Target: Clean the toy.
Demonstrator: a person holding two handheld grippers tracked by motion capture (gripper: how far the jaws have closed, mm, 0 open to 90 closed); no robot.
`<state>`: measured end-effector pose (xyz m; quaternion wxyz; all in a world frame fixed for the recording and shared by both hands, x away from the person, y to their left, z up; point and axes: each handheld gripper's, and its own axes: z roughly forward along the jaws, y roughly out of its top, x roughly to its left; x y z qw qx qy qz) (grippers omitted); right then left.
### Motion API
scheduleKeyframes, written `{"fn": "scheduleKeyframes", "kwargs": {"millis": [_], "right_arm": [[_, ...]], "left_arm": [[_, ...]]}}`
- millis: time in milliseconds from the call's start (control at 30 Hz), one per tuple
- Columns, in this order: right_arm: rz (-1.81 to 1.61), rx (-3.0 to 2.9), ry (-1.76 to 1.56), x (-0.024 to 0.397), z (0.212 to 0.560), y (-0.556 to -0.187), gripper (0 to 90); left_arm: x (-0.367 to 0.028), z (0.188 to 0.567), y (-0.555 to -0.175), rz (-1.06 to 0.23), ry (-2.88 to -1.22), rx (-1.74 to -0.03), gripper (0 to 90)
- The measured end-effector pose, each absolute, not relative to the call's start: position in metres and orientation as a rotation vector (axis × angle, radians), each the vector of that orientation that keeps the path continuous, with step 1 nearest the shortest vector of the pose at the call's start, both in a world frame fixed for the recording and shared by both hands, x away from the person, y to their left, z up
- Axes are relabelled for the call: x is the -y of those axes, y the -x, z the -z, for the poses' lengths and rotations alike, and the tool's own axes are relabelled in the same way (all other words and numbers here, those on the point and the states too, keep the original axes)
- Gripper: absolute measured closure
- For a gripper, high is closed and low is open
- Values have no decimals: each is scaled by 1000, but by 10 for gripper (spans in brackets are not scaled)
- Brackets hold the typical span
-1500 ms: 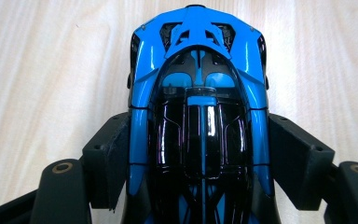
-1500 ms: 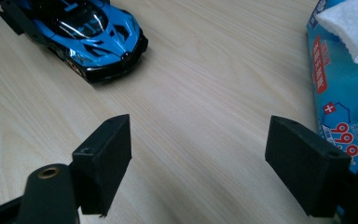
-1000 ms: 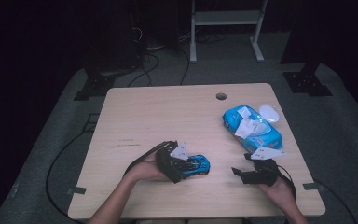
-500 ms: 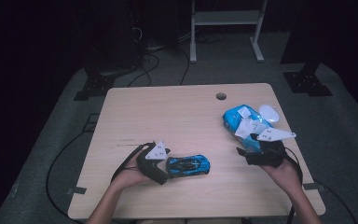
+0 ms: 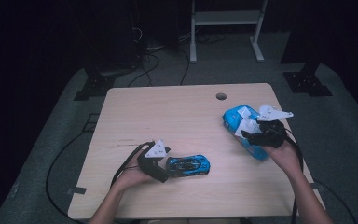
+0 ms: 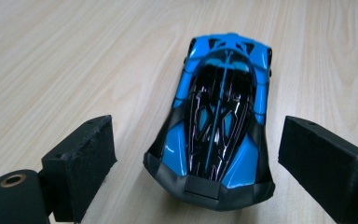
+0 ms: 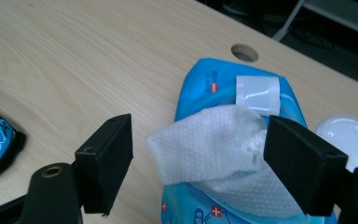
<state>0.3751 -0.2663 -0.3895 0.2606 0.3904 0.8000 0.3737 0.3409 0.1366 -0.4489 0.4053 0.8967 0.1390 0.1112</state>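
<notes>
Fingers (image 7: 107, 161) of right gripper (image 7: 198, 163) are released, apart on both sides of wipe (image 7: 205, 144), w/ wipes pack (image 7: 200, 88) just beyond.

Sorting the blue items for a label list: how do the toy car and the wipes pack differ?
The toy car is hard and glossy, blue with black; the wipes pack is soft, blue with white print. The car is closed and whole; the pack is open, a white wipe sticking out. The car lies between the left gripper's open jaws, the pack's wipe between the right gripper's. Both lie on the table.
</notes>
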Motion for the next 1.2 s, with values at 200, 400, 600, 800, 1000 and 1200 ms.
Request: {"fn": "scheduleKeyframes", "kwargs": {"millis": [200,400,600,800,1000,1200], "right_arm": [[-976,-2176,-1084,262,398,-385,281],[-896,-2206,-1152,261,413,-402,573],[-970,-2167,-1192,272,412,-402,786],[-1063,-2136,-1235,284,403,-397,868],[-1113,-2149,-1159,280,389,-381,877],[-1131,-2140,-1070,274,373,-363,878]], "left_arm": [[-134,452,-340,-266,-2277,-351,100],[-139,451,-341,-257,-2254,-358,103],[-143,450,-342,-256,-2244,-368,104],[-145,448,-340,-279,-2236,-365,103],[-149,449,-340,-286,-2226,-379,103],[-150,449,-339,-296,-2222,-386,103]]}}
